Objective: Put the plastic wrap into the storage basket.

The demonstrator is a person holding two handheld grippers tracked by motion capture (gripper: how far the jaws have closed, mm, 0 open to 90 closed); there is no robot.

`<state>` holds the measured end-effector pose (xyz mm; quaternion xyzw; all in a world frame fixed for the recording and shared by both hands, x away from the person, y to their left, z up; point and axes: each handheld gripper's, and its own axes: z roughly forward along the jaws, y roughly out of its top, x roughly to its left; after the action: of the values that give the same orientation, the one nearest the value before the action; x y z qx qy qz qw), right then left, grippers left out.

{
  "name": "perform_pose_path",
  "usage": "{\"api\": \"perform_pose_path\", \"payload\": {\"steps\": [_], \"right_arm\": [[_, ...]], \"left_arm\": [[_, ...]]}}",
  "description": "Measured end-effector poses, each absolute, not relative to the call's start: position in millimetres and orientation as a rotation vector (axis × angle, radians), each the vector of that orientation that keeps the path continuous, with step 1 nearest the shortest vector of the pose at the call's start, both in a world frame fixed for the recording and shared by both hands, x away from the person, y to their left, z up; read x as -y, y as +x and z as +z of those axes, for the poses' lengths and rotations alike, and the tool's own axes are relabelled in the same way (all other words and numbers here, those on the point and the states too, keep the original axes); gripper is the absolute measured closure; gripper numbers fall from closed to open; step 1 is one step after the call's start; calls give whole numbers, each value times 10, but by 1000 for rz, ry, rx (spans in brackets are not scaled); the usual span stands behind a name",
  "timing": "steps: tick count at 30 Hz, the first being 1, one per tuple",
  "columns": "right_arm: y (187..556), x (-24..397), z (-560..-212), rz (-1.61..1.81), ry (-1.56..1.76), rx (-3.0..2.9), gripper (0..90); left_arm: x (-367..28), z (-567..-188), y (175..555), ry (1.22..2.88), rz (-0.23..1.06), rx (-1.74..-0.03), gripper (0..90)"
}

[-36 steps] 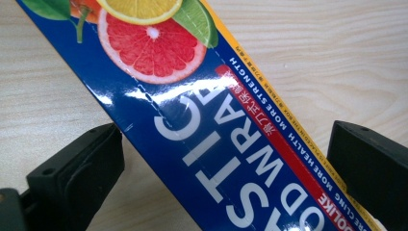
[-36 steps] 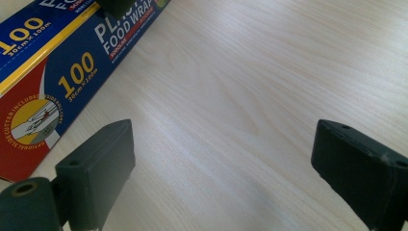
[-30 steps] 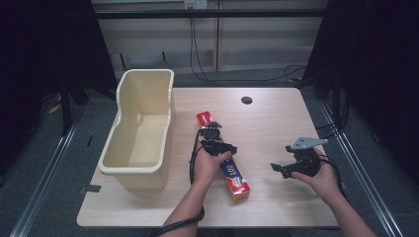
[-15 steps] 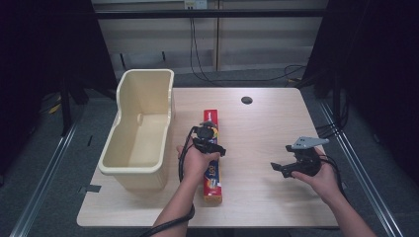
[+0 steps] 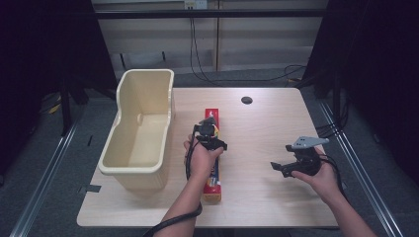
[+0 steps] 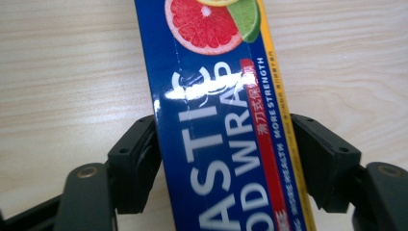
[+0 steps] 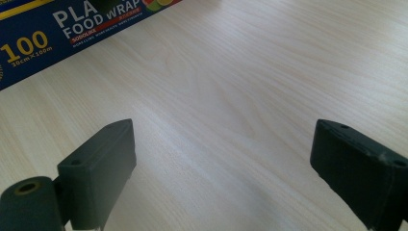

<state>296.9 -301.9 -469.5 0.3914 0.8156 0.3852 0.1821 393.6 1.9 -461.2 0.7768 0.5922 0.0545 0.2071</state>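
Lying lengthwise mid-table, the food wrap box is gripped across its width by the left gripper, whose jaws have just been closing. Nearer the right edge, the right gripper is held with jaws wide, nothing between them.

Pale wooden table, grey floor, dark surroundings.

The left gripper is hovering over the middle of the tabletop, pointing toward the far edge, its jaws having just been closing and now pressing both sides of the box between them. The left forearm is reaching in from the near edge. The right gripper is resting toward the right edge, jaws standing wide apart, pointing left, the hand wrapping it from behind.
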Motion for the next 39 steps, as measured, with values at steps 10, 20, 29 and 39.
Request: {"api": "perform_pose_path", "payload": {"steps": [10,20,29,39], "right_arm": [[2970,3030,-4691,1093,1104,-2296,84],[2966,3030,-4683,1100,1102,-2291,84],[2960,3031,-4679,1107,1100,-2286,71],[2962,3031,-4672,1124,1101,-2276,43]], "left_arm": [[-19,-4590,3988,2174,124,-1731,376],[-58,-4457,4003,2257,4,-1689,406],[-91,-4152,4012,2293,-67,-1666,407],[-189,-3802,4030,2341,-87,-1638,407]]}}
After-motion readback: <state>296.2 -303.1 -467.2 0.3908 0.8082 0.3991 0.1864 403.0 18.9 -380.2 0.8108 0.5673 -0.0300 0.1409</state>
